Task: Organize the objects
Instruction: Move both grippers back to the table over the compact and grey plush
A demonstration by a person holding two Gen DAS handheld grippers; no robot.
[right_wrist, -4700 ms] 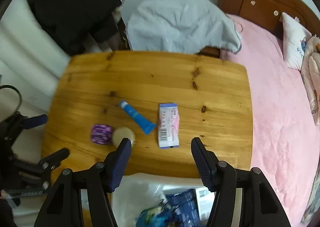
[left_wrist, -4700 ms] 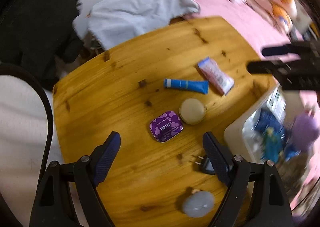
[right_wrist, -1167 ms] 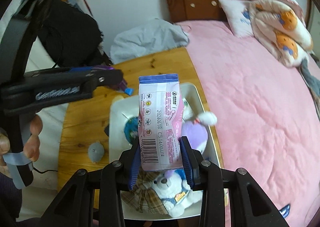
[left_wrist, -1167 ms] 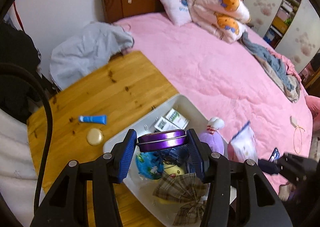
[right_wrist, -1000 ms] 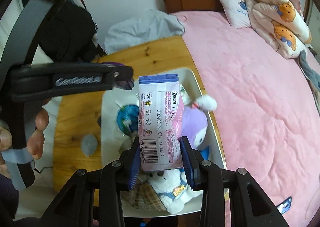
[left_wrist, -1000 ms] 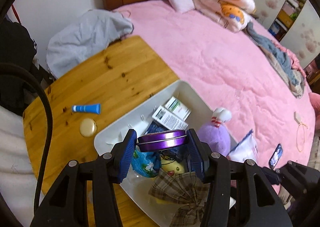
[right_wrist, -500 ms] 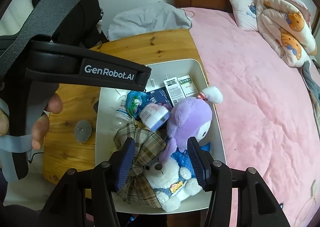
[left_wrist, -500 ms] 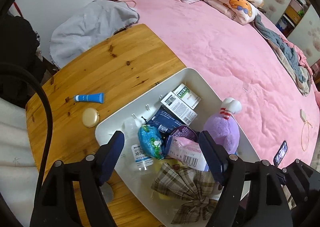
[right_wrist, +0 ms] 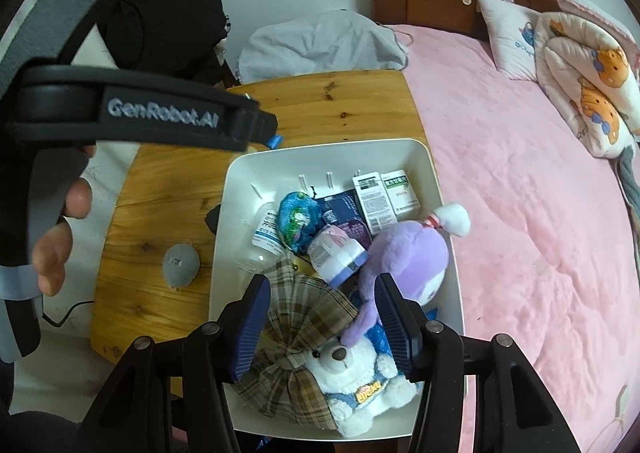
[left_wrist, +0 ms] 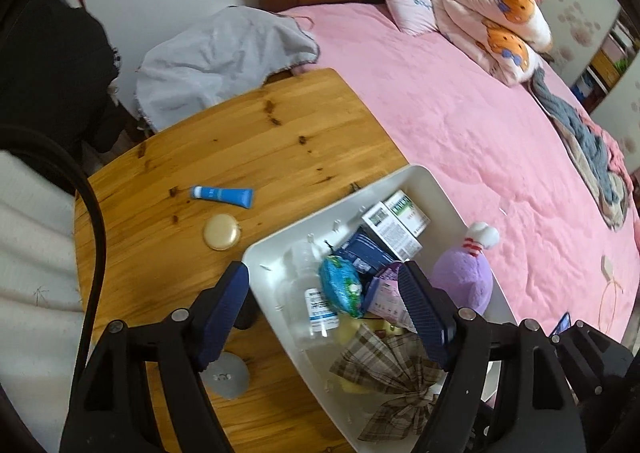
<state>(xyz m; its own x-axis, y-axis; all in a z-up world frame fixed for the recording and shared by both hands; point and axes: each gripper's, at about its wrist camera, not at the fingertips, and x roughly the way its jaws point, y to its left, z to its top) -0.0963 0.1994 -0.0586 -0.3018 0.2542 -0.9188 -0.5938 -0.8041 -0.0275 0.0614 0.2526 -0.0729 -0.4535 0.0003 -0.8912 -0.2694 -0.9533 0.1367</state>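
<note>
Now both claws hang above the white bin (left_wrist: 420, 177) at the edge of the wooden surface (left_wrist: 240, 133), beside the pink bed (left_wrist: 460, 113). The left claw (left_wrist: 326, 303) has its jaws spread wide with nothing between them, and the right claw (right_wrist: 322, 319) is likewise parted and empty. Inside the bin, the pink packet (right_wrist: 336, 253) leans on the purple tin (right_wrist: 358, 231), among a purple plush (right_wrist: 408, 257) and boxes. On the wood lie the blue tube (left_wrist: 222, 195) and, near it, a round cream case (left_wrist: 221, 232).
</note>
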